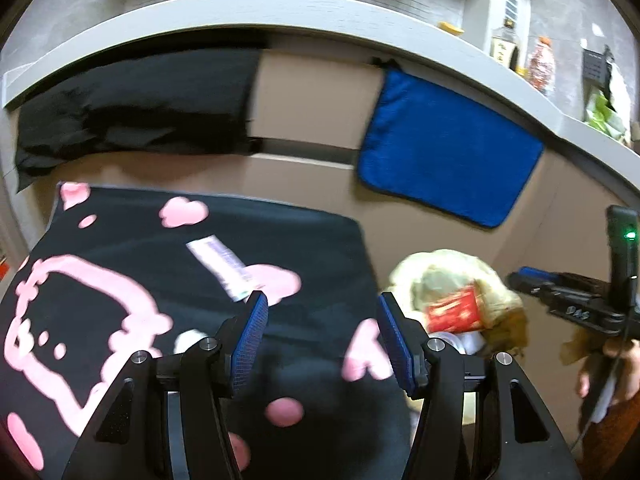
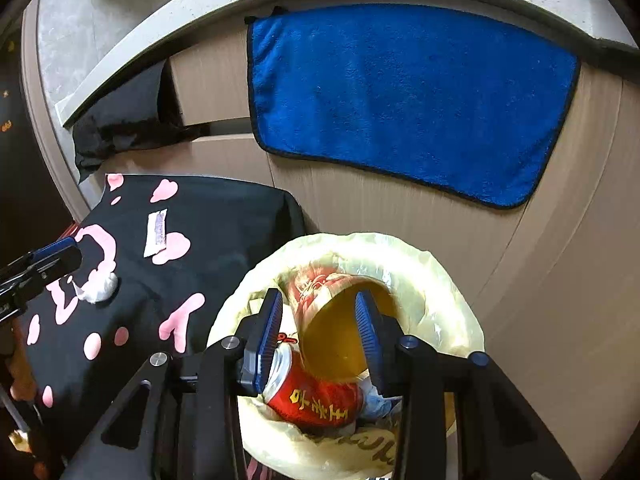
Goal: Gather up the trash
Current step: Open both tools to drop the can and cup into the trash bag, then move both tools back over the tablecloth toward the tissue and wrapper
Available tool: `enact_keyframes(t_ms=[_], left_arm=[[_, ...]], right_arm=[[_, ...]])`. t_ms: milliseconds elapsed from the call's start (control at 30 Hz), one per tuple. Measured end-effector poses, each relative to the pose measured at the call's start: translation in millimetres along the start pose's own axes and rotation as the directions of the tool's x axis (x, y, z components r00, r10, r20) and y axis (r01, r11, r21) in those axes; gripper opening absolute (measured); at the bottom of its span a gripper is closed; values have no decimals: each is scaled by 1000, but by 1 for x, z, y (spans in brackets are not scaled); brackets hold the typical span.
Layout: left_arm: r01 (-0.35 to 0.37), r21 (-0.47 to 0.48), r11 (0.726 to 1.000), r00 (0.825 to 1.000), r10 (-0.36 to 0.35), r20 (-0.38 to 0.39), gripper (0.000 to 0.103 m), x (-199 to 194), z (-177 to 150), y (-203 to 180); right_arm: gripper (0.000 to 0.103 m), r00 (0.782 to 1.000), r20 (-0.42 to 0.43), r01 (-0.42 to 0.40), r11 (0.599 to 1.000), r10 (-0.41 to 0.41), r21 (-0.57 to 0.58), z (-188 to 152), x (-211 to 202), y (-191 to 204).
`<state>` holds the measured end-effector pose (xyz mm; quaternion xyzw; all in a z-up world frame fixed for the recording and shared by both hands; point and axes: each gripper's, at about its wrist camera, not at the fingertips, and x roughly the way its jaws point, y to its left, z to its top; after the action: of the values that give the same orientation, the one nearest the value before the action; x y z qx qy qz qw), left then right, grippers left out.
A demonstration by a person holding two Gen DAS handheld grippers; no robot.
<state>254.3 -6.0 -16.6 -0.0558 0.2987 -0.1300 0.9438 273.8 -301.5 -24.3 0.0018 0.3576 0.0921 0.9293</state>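
Note:
A black cloth with pink shapes (image 1: 280,240) covers a low surface. On it lie a white and purple wrapper (image 1: 222,268) (image 2: 157,234) and a crumpled white tissue (image 1: 190,340) (image 2: 100,290). My left gripper (image 1: 324,308) hovers open over the cloth, the wrapper just beyond its left fingertip; nothing is between its pads. To the right stands a bin lined with a yellowish bag (image 2: 440,280) (image 1: 452,276). My right gripper (image 2: 320,304) hangs open over the bin. Below it, inside the bag, lie a red paper cup with a yellow inside (image 2: 340,336) and a red can (image 2: 316,400).
A blue towel (image 2: 408,100) (image 1: 448,148) hangs on the beige cabinet front behind the bin, and a dark cloth (image 1: 132,104) hangs to its left. A grey countertop edge (image 1: 280,12) runs above. A person's hand (image 1: 616,364) holds the right gripper's handle.

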Motion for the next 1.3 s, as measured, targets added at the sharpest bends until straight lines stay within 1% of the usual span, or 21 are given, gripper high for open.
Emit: enact_keyframes(t_ms=[100,167,333,433,533,600,667,733,867,933,1000,1100,1167,1200,1233,1267,1300], left_arm=[[-27,-53,998,1000,26,-8,57,-5,-8,24],[-49,-91,995,999,48,-9,57,-9,-13,40],[-116,-174,978,993,120,9,57,-26,-26,80],[-153,-232,960,987,162,18,57,-37,-39,106],[-155,-302,941,987,162,-4,57,-41,-53,129],[-132,-329,935,991,127,-38,57,-36,-60,139],[-109,-330,938,994,96,-56,57,-30,-61,139],[-89,-307,948,996,76,-56,57,-23,-60,133],[-53,-201,978,997,41,-61,57,-3,-52,111],[-70,-126,990,996,62,-63,57,11,-48,100],[-98,-92,991,992,90,-83,55,25,-46,97],[-97,-109,989,987,82,-140,44,42,-45,104],[-82,-125,989,983,59,-173,29,49,-47,110],[-70,-134,989,983,45,-180,25,51,-47,113],[-62,-144,988,982,34,-184,16,50,-48,115],[-57,-155,986,983,28,-184,8,49,-49,118],[-53,-163,985,984,24,-178,7,45,-48,119]], right_arm=[[36,1000,11,24,1000,-24,-6,0,-8,2],[36,999,25,23,1000,-23,-8,1,-12,6],[36,999,44,-8,1000,9,-25,2,-20,24],[36,998,46,-51,998,53,-40,3,-18,43],[36,995,34,-92,995,93,-50,3,-10,62],[36,993,15,-113,991,114,-69,3,-2,79],[36,991,3,-132,987,133,-92,3,6,94],[36,990,-1,-138,983,139,-120,3,12,109],[36,989,15,-143,974,148,-173,4,20,136],[36,989,31,-139,971,148,-197,6,23,146],[36,989,45,-129,968,142,-214,9,26,153],[36,987,46,-138,965,151,-222,14,34,160],[36,986,36,-150,963,162,-226,16,44,164],[36,985,27,-159,961,169,-227,18,48,167],[36,984,15,-169,959,177,-227,19,54,169],[36,982,0,-185,956,190,-227,20,62,173],[36,979,-15,-200,953,202,-226,21,70,177]])
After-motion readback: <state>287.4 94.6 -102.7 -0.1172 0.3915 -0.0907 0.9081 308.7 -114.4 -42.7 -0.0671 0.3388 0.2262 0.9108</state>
